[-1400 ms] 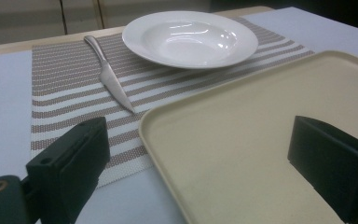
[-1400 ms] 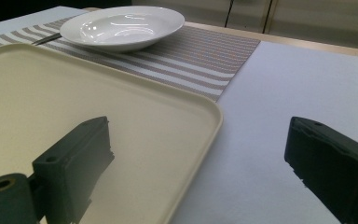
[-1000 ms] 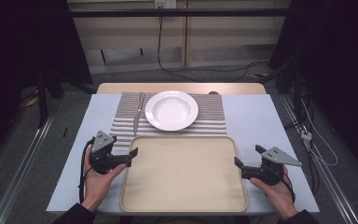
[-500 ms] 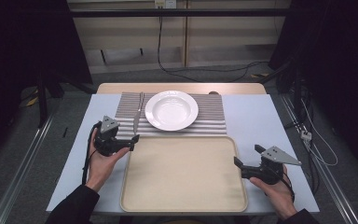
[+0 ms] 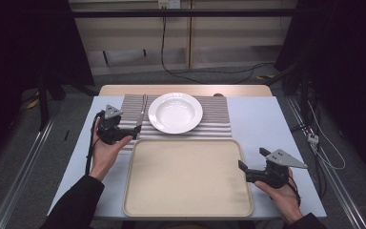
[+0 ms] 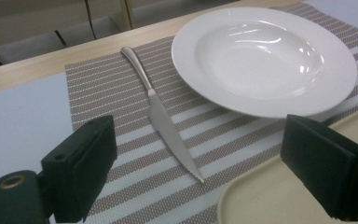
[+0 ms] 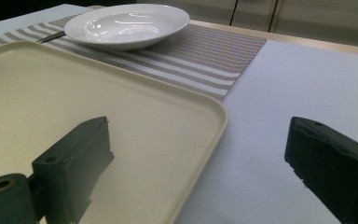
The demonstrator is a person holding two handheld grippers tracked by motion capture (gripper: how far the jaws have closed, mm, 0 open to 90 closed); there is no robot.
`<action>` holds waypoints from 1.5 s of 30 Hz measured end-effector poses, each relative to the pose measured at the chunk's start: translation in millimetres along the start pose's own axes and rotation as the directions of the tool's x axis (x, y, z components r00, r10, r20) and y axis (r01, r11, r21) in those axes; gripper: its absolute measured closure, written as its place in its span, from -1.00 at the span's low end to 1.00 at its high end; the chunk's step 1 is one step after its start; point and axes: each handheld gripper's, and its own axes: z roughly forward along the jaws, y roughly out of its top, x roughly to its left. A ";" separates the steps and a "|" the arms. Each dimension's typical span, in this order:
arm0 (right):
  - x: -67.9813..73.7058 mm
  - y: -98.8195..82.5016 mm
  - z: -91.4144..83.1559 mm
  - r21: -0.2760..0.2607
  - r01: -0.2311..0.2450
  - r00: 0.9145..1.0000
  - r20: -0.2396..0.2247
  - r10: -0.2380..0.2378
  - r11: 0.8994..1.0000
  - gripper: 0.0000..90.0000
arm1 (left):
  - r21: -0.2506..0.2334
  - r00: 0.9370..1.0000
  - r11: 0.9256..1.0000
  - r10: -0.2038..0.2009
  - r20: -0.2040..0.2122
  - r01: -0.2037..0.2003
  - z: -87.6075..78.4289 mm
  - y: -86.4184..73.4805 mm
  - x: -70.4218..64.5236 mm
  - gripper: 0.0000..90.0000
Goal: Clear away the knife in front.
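Knife (image 6: 161, 114) is what my left hand-held gripper (image 5: 134, 132) is reaching for, and several things could go wrong, so I take them from the biggest thing down.

Worktop (image 5: 271, 119): the knife lies flat with no gap under it, so if I come in too steep my jaws will likely scrape the surface and skate over the blade instead of closing on it.

Tray (image 5: 186, 176): its near corner sits just beside the knife's tip. With my jaws spread wide, one of them hangs over that rim in the left gripper view, and I judge it could catch the rim and shove the tray.

Placemat (image 5: 217, 117): woven and loose on the worktop, it could drag or bunch if a jaw presses down and slides.

Plate (image 5: 175, 112): it sits just beside the knife, on the far side from my hand, so a sideways nudge could knock steel against it.

Knife itself: thin and smooth, it may pivot or slip out if I pinch the tapered blade and not the handle.

It lies on the placemat left of the plate, tip toward me, just ahead of and between my open jaws, not touched. My right hand-held gripper (image 5: 250, 165) is also wide open, empty, at the tray's right edge.
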 end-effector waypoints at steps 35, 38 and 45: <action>-5.0 -1.2 6.3 0.024 -0.027 0.999 -0.027 0.028 0.999 -0.82 | 0.124 0.996 0.990 -0.058 -0.072 0.067 85.3 34.3 42.7 -0.65; -4.9 -1.2 6.2 0.024 -0.028 0.999 -0.027 0.029 0.999 -0.82 | 0.136 0.994 0.987 -0.075 -0.081 0.086 93.7 37.8 45.6 -0.64; -4.0 -1.5 6.8 0.034 -0.024 0.999 -0.031 0.025 0.999 -0.82 | 0.191 0.994 0.978 -0.063 -0.089 0.079 119.0 45.0 47.6 -0.46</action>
